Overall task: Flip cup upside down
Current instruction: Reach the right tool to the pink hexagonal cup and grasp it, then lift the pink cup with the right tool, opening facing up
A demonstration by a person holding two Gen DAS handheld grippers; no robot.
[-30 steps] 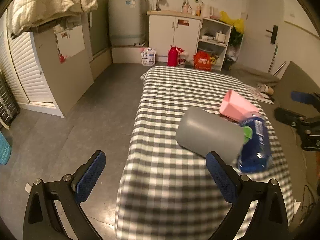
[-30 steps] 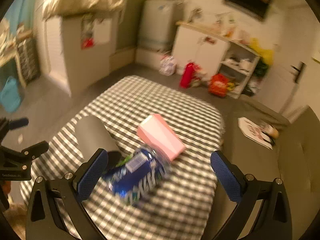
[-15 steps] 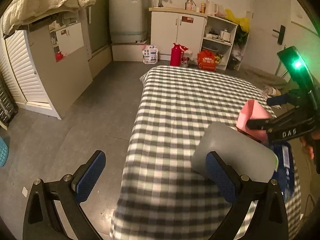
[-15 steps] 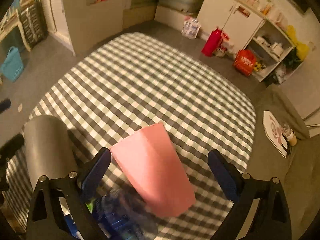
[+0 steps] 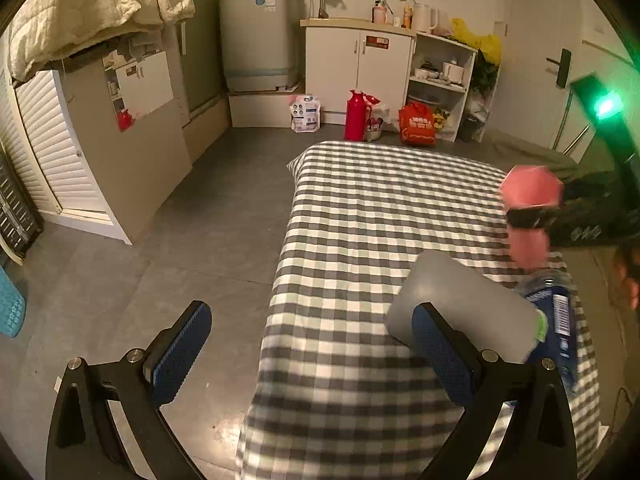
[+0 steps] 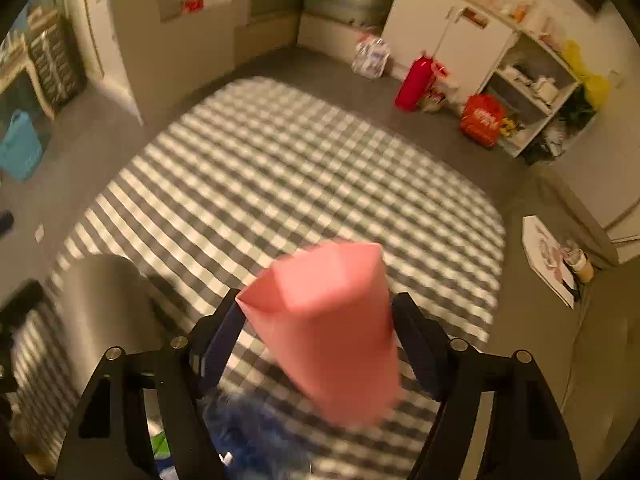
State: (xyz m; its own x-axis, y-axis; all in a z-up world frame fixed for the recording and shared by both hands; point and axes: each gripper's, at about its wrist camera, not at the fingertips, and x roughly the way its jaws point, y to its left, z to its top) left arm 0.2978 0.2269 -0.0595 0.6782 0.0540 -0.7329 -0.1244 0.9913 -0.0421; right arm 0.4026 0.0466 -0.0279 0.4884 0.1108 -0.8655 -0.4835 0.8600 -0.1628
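**Pink cup clamped in right fingers, above the bench**

Right gripper (image 6: 318, 332): fingers (image 6: 218, 340) narrowed onto the pink cup (image 6: 328, 328), one pad on each side wall. Cup is faceted, tilted, one end pointing away from the camera and up; blurred at its near end. It hangs above the checked bench (image 6: 280, 168), not touching it.

Just below the right fingers: a blue bottle (image 6: 248, 440), heavily blurred. To their left, a grey cylinder (image 6: 104, 304) lying on the cloth.

Left gripper (image 5: 312, 356): fingers (image 5: 180, 348) spread wide, nothing between them. Its right finger overlaps the grey cylinder (image 5: 468, 304) in view; contact cannot be told. Beyond, to the right, the pink cup (image 5: 528, 208) held in the other gripper's black fingers.
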